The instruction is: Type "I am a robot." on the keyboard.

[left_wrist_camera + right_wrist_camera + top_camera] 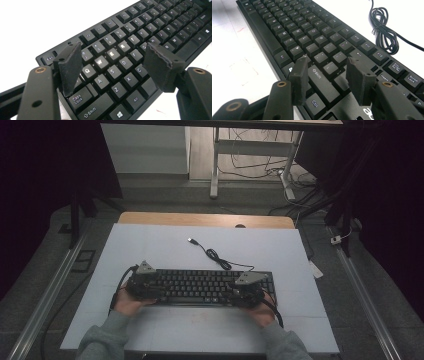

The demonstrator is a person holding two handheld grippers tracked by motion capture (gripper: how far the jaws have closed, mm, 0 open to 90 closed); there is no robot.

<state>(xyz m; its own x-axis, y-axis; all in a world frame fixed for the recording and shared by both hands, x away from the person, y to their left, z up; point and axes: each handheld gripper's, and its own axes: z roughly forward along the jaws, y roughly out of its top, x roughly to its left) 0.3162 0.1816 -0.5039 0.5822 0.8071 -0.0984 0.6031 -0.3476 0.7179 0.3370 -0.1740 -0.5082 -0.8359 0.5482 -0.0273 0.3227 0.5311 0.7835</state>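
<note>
High view: keyboard (200,286) flat on white mat (165,247), near front edge; open mat behind, coiled cable (218,258) there. Left gripper (112,62) jaws spread wide over letter keys, holding nothing. Right gripper (327,80) jaws apart over Shift key, empty.

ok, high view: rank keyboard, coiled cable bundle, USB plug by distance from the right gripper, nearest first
1. Keyboard: right gripper sits over its right end, jaws apart.
2. Coiled cable bundle: behind the keyboard, up and left of the gripper.
3. USB plug: cable's far end, farther back and left.
</note>
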